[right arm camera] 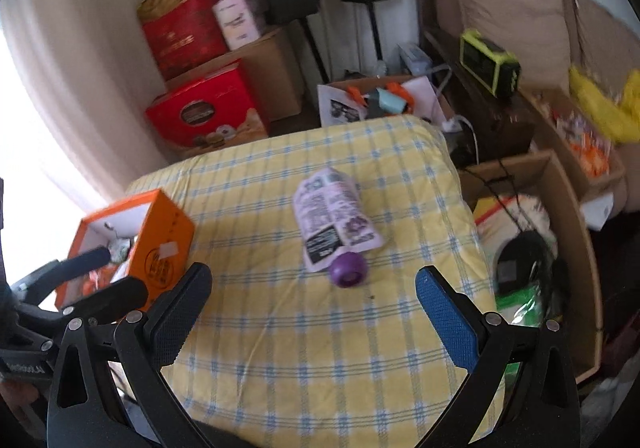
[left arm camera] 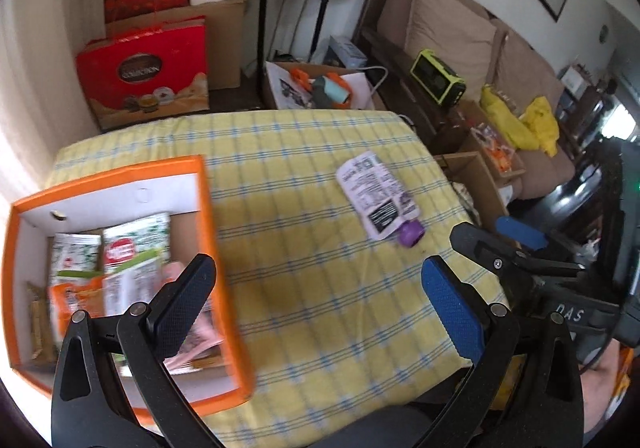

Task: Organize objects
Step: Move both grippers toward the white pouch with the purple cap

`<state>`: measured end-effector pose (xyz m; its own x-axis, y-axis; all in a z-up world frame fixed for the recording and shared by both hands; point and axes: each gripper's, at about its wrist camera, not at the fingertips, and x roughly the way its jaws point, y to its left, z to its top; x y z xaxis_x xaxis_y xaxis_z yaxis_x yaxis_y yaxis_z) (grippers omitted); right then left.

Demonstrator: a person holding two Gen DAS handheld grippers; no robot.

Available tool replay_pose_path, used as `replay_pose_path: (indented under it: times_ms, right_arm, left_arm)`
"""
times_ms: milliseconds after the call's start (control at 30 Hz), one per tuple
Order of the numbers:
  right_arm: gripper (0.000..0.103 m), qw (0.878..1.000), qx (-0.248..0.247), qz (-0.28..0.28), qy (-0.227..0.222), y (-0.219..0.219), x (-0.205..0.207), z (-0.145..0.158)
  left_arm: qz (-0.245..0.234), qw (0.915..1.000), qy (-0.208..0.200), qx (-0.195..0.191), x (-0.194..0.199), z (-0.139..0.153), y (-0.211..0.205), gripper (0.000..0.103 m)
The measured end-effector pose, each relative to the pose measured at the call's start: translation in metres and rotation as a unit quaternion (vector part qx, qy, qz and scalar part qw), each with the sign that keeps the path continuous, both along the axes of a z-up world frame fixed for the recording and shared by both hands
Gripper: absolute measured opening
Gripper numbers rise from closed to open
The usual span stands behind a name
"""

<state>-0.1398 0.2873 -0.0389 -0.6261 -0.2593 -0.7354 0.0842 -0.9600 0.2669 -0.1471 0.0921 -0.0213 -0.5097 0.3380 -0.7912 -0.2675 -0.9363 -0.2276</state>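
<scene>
A pale purple spouted pouch [left arm camera: 376,197] with a purple cap [left arm camera: 410,233] lies flat on the yellow checked cloth [left arm camera: 304,288]; the right wrist view shows the pouch [right arm camera: 334,214] at mid-table. An orange box [left arm camera: 224,276] at the left holds several snack packets [left arm camera: 120,260]. My left gripper [left arm camera: 316,276] is open, its left finger over the box's right wall, nothing between the fingers. My right gripper [right arm camera: 314,284] is open, empty, just short of the pouch's cap [right arm camera: 348,269]. In the left wrist view the right gripper [left arm camera: 498,234] shows at the table's right edge.
Red gift boxes [left arm camera: 148,76] and cardboard cartons stand behind the table on the floor. Open cardboard boxes [right arm camera: 532,232] with clutter crowd the right side. A sofa [left arm camera: 460,36] with a green radio [left arm camera: 438,82] and yellow bags lies beyond. Two speakers on stands are at the wall.
</scene>
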Motion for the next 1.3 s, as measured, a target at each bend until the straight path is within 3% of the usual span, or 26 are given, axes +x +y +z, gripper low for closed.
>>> replay_pose_path:
  times_ms: [167, 333, 400, 567, 633, 667, 800, 1067, 1200, 1300]
  right_arm:
    - [0.103, 0.998, -0.055, -0.019, -0.024, 0.033, -0.016, -0.012]
    - [0.102, 0.994, -0.098, -0.014, -0.037, 0.047, -0.033, -0.020]
    - [0.097, 0.993, -0.109, -0.007, -0.039, 0.047, -0.039, -0.023]
    - [0.079, 0.990, -0.129, 0.004, -0.054, 0.047, -0.054, -0.032]
    - [0.070, 0.988, -0.142, 0.005, -0.063, 0.048, -0.057, -0.037]
    - [0.070, 0.987, -0.147, 0.004, -0.066, 0.049, -0.059, -0.040]
    - [0.070, 0.985, -0.156, 0.001, -0.075, 0.051, -0.065, -0.049]
    - [0.070, 0.985, -0.150, 0.025, -0.082, 0.045, -0.101, -0.056]
    - [0.070, 0.986, -0.127, 0.034, -0.098, 0.041, -0.113, -0.063]
    - [0.070, 0.984, -0.140, 0.036, -0.104, 0.046, -0.112, -0.067]
  left_arm:
    - [0.023, 0.9997, 0.005, 0.001, -0.010, -0.006, 0.017, 0.102]
    - [0.008, 0.9999, -0.012, 0.007, -0.019, -0.021, 0.039, 0.101]
    - [0.002, 0.9997, -0.023, 0.011, -0.024, -0.028, 0.044, 0.091]
    - [-0.008, 0.9981, -0.055, 0.026, -0.039, -0.051, 0.054, 0.090]
    - [-0.011, 0.9974, -0.061, 0.036, -0.043, -0.057, 0.055, 0.085]
    - [-0.013, 0.9969, -0.066, 0.041, -0.045, -0.061, 0.055, 0.077]
    - [-0.027, 0.9922, -0.096, 0.074, -0.051, -0.078, 0.057, 0.072]
    - [-0.048, 0.9853, -0.117, 0.114, -0.053, -0.089, 0.074, 0.071]
    - [-0.048, 0.9859, -0.126, 0.099, -0.057, -0.091, 0.084, 0.071]
    - [-0.055, 0.9859, -0.128, 0.092, -0.059, -0.094, 0.090, 0.071]
